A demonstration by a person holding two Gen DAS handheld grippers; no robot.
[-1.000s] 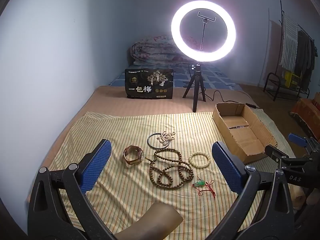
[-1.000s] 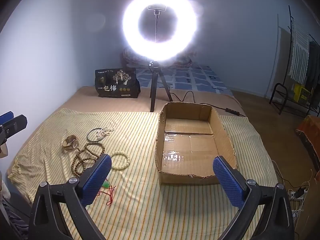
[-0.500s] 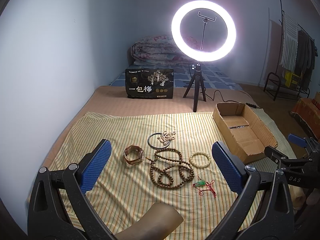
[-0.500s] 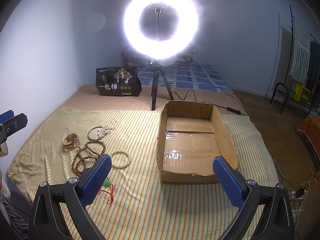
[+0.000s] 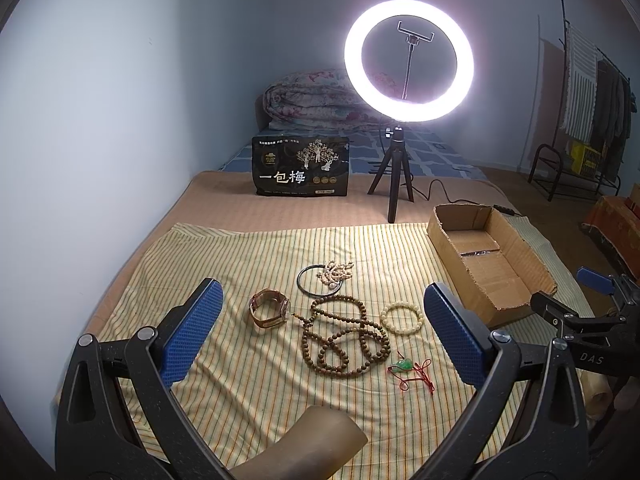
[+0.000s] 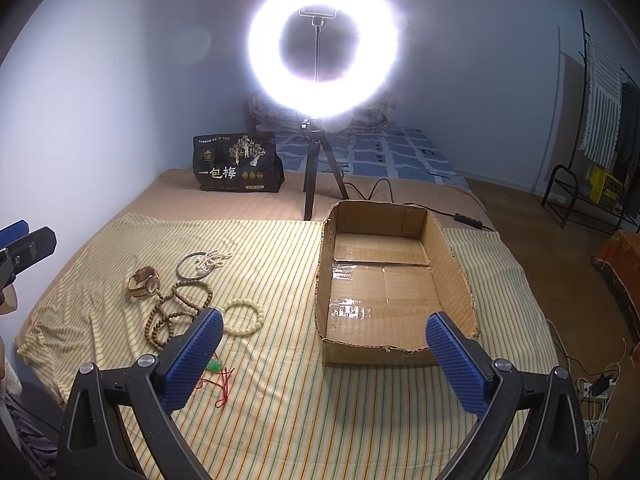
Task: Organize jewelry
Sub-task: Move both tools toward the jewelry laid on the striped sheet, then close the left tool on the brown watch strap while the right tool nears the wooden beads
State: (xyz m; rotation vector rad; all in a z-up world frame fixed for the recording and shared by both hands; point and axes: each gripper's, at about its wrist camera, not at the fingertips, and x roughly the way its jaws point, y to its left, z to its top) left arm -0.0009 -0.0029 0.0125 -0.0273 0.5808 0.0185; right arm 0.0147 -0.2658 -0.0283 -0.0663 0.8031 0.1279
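Jewelry lies on a striped cloth (image 5: 240,264): a gold watch (image 5: 269,313), a dark bangle (image 5: 316,280) with a pale bead string (image 5: 334,271), a long brown bead necklace (image 5: 346,336), a cream bead bracelet (image 5: 401,319) and a green pendant on red cord (image 5: 404,366). An empty cardboard box (image 6: 384,280) stands to their right. My left gripper (image 5: 322,328) is open above the near side of the jewelry. My right gripper (image 6: 324,360) is open, before the box's near wall. Both are empty.
A lit ring light on a tripod (image 5: 408,64) stands behind the cloth, its cable running right. A black snack bag (image 5: 301,166) stands at the back left. A folded quilt (image 5: 312,100) lies behind. A clothes rack (image 6: 600,120) stands at far right.
Both grippers stay open and nearly still. The right wrist view has drifted slightly; the jewelry and box have not moved.
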